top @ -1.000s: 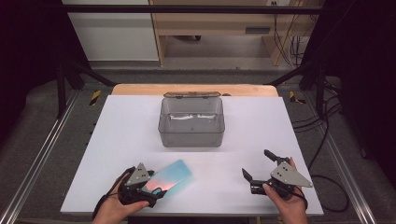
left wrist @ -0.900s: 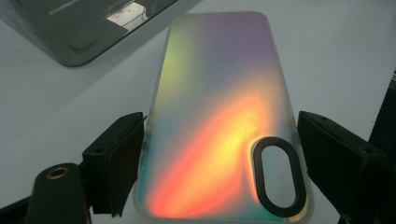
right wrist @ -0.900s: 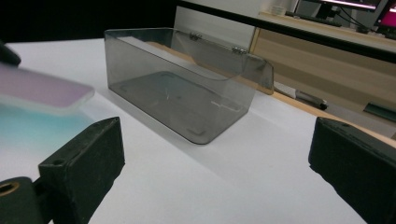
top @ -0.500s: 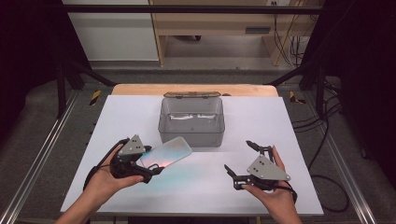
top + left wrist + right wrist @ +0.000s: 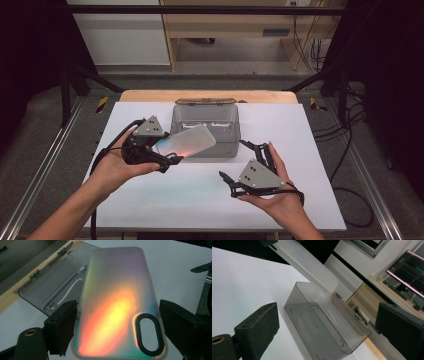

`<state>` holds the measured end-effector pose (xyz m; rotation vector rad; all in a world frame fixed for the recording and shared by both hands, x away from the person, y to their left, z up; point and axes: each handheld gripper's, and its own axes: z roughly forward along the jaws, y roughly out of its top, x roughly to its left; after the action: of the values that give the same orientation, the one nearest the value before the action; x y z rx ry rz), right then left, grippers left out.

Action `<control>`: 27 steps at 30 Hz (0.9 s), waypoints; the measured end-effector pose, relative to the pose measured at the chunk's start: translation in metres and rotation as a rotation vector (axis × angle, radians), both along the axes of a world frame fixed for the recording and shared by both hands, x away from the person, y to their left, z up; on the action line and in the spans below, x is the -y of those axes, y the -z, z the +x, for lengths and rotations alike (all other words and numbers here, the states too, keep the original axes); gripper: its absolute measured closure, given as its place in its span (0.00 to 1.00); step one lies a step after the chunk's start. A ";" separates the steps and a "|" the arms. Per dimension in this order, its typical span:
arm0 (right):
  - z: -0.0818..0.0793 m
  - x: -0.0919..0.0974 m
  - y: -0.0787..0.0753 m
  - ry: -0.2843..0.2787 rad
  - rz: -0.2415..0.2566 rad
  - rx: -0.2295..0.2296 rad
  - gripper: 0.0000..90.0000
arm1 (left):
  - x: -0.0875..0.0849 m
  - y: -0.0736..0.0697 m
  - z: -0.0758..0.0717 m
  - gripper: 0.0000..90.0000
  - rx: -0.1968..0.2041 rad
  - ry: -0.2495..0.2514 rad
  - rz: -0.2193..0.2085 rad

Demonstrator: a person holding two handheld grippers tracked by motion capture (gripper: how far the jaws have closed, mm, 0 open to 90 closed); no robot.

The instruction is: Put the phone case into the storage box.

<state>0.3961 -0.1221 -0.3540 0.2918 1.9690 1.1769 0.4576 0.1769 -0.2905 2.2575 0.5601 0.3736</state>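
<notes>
Right gripper (image 5: 247, 165): held low at about 5 o'clock on the bench (image 5: 310, 150), near its front edge; its jaws were spread wide with nothing between them, as its own view confirmed.
Left gripper (image 5: 172, 150): raised above the bench at about 9 o'clock; the jaws were closed across the width of a phone case (image 5: 117, 307), one pad against each long edge near the camera-cutout end.
Phone case: an iridescent, frosted shell, carried clear of the bench and tilted, its free end pointing toward the near left wall of the box (image 5: 206, 131); in the left gripper view the oval camera ring was seen close to the jaws.
Box: a smoked, see-through bin at about 12 o'clock, its lid (image 5: 206, 101) hinged open and laid back over the far rim; the inside appeared empty, apart from reflections.
Step in hand: judged to be the carry of the case toward the open box.
Next move: the case would need to be brought over the opening, levelled or tipped end-down so that it clears the near wall, and then let go; the free gripper could be used to steady the box.
</notes>
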 end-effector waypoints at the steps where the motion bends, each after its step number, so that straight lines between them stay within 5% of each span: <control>1: 0.000 -0.002 -0.002 -0.003 -0.006 0.008 0.07 | 0.001 -0.002 0.000 0.19 0.000 0.001 0.002; 13: 0.003 -0.027 -0.009 -0.046 -0.126 0.109 0.25 | 0.010 -0.007 0.002 0.19 -0.020 0.036 0.010; 27: 0.005 -0.048 0.002 -0.114 -0.215 0.154 0.49 | 0.016 0.004 0.008 0.19 -0.059 0.045 0.035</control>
<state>0.4011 -0.0742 -0.3556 -0.0220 1.9758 1.0144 0.4659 0.1611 -0.2944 2.3165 0.5361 0.2974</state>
